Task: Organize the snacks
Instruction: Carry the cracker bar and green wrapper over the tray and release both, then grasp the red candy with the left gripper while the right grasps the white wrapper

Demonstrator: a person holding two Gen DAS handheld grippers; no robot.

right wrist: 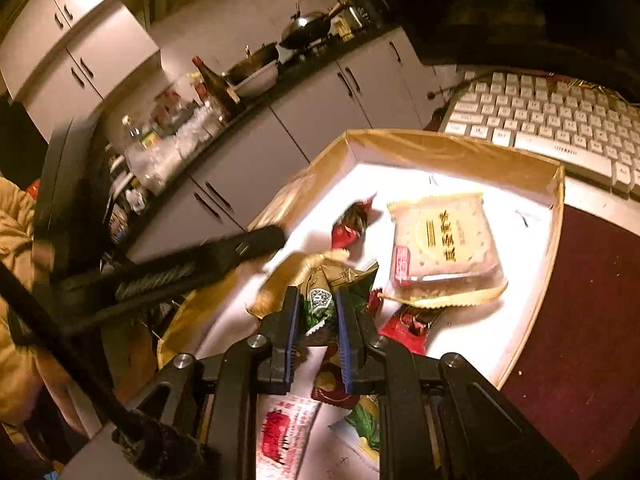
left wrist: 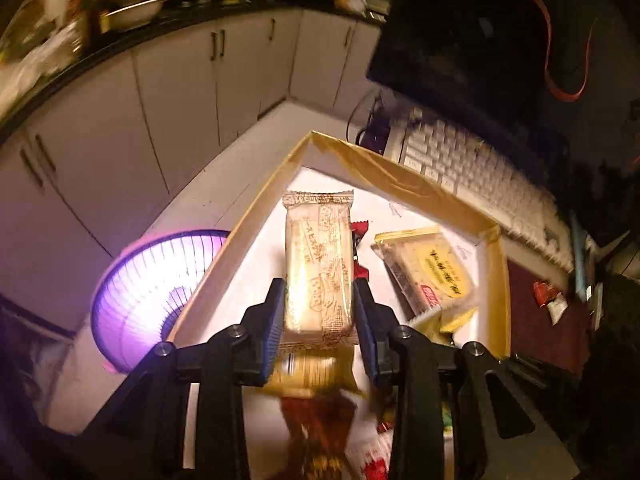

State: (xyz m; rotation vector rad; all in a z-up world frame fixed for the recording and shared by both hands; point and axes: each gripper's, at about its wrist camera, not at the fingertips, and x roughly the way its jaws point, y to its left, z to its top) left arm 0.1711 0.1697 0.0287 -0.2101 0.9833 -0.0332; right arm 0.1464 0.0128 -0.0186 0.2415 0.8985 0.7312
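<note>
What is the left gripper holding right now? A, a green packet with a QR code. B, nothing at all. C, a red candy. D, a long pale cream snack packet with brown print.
D: in the left wrist view the left gripper has its jaws shut on the long pale cream snack packet, held above the gold-rimmed box.
</note>
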